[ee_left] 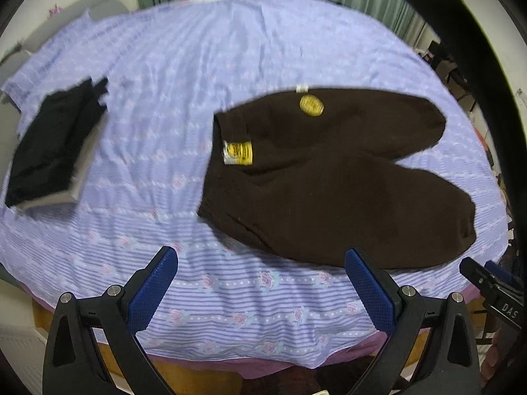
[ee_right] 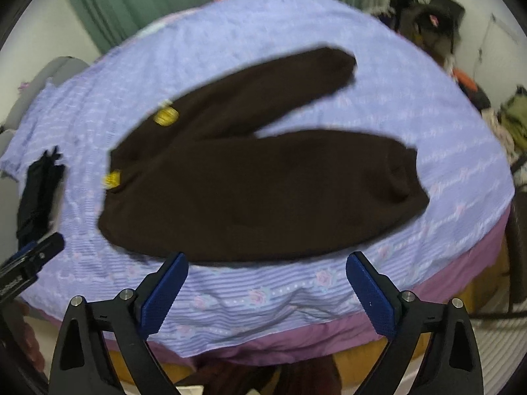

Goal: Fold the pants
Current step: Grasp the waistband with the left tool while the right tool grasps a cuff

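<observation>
Dark brown pants lie flat on the bed, waist to the left, two legs spread to the right in a V. They show in the right wrist view too. Yellow tags sit near the waist. My left gripper is open and empty, above the bed's near edge, just short of the lower leg. My right gripper is open and empty, at the near edge of the lower leg. The right gripper also shows at the far right of the left wrist view.
A lilac striped sheet covers the bed. A folded black garment lies on a pale folded one at the left, also seen in the right wrist view. Green curtains hang behind. Clutter stands at the right.
</observation>
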Tool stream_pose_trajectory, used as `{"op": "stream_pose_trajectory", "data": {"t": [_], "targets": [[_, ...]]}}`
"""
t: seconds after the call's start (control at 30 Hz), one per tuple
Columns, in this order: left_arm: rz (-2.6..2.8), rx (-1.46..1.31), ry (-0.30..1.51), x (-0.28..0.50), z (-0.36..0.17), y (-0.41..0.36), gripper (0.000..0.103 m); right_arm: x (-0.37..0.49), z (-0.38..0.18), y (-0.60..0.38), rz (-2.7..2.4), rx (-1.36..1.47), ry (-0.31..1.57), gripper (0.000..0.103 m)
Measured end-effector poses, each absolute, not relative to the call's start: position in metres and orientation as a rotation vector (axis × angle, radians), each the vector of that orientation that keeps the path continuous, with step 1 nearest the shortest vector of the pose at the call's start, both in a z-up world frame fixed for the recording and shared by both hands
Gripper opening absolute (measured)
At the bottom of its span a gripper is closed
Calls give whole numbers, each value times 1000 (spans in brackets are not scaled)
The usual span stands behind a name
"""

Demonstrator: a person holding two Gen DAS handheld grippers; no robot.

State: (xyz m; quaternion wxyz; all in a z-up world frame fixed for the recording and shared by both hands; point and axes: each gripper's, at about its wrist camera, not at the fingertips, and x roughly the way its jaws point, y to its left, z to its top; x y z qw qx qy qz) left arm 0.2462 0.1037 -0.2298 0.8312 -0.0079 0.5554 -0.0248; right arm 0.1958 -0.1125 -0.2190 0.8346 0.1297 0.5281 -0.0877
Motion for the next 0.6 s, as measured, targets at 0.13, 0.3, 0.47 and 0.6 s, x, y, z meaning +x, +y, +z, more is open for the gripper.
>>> {"op": "stream_pose_trajectory", "data": {"t": [0.13,0.3,0.47,0.6], "targets": [[-45,-69,1251,262,-260,104,103,208,-256,-130,-218,338,1205,96],[-25,-104,1314,279,-292,99,103,225,-296,-145,-231,409,1288,92],[-4,-208,1386,300,-329,103,102,242,-320,-155,-240,439,1311,91],[19,-357,1474,317,-365,110,96,255,-337,-172,-284,487,1319,91]]}}
